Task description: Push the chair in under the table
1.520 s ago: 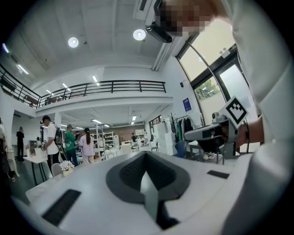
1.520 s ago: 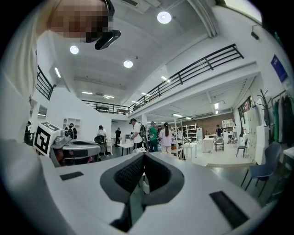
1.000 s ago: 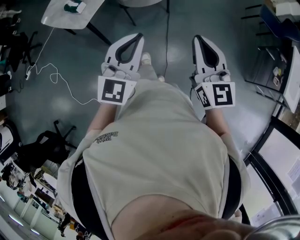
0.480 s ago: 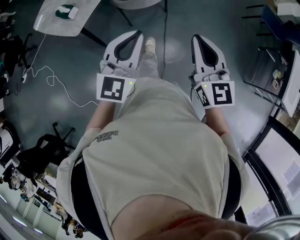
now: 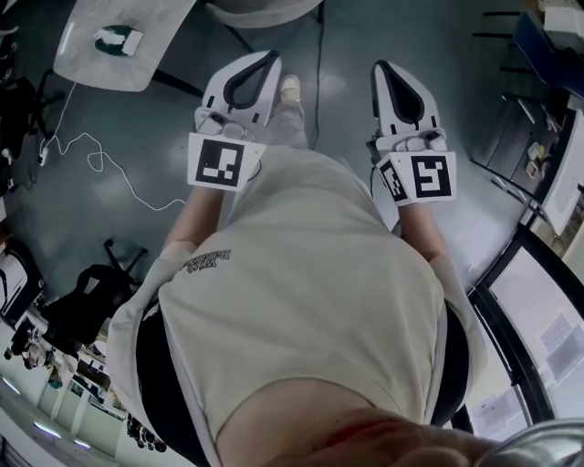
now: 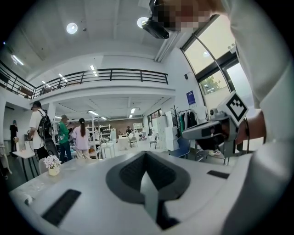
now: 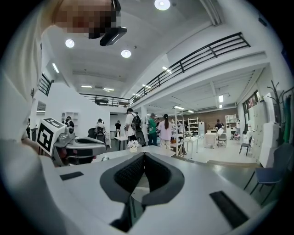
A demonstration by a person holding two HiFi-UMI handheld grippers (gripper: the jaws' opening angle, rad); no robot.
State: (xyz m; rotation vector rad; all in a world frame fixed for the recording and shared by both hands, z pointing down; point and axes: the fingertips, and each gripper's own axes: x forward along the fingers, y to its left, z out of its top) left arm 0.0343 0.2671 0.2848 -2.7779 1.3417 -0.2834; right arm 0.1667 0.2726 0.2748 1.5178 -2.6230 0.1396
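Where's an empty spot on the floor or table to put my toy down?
The white table is bare beside the green-and-white thing. Grey floor is mostly open between the left tool and right tool. It's crowded at the left, by the white cable and black chair.

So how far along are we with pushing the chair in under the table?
Nothing looks done: neither tongs touches a chair. In hand: the left tongs and right tongs are shut and empty, held out over the floor. Left: reach the chair, set the tongs against it and push it under the table; a white table lies ahead to the left, but which chair is meant I cannot tell.
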